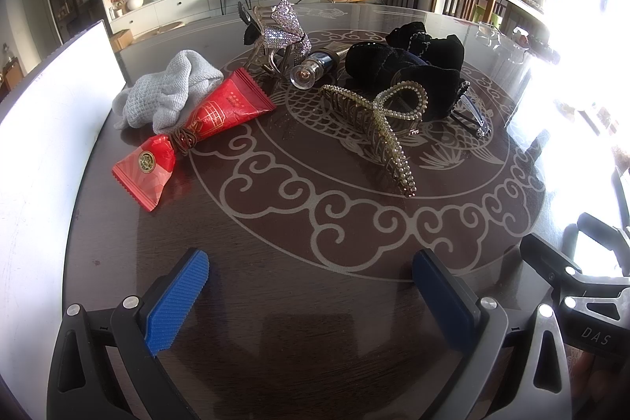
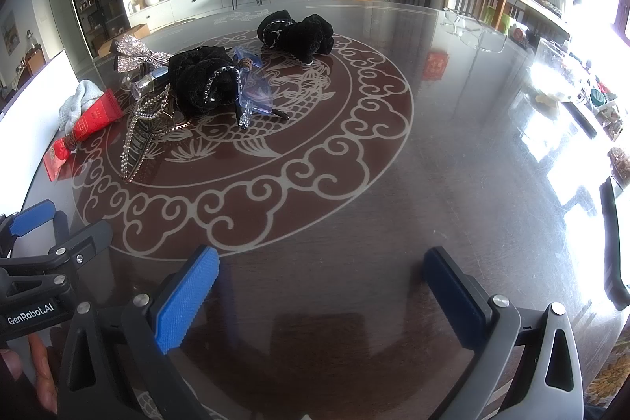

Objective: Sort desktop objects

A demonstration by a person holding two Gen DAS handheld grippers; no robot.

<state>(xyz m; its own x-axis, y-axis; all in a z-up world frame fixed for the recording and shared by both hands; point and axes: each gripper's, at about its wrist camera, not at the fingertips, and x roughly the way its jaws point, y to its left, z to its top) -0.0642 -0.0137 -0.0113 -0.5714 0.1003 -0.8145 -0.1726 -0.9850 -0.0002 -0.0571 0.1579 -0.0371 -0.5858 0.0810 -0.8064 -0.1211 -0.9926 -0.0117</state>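
The pearl hair claw (image 1: pixel 388 140) lies mid-counter (image 1: pixel 315 302), its long axis running toward the near right, beside black scrunchies (image 1: pixel 409 65). Left gripper (image 1: pixel 311 286) and right gripper (image 2: pixel 321 286) both hover with fingers wide apart, empty, over bare counter near its front edge.

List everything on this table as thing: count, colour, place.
knitted cloth: 1, grey, far left
squeeze tube: 1, red, against the cloth
foil sachet: 1, red, at the tube's cap end
rhinestone bow clip: 1, silver, back
glass bottle: 1, clear, centre
pearl claw clip: 1, gold, nearest
velvet scrunchies: 2, black, right of centre
clear plastic clip: 1, bluish, beside the scrunchies
round patterned table: 1, dark brown
left gripper: open, empty
right gripper: open, empty
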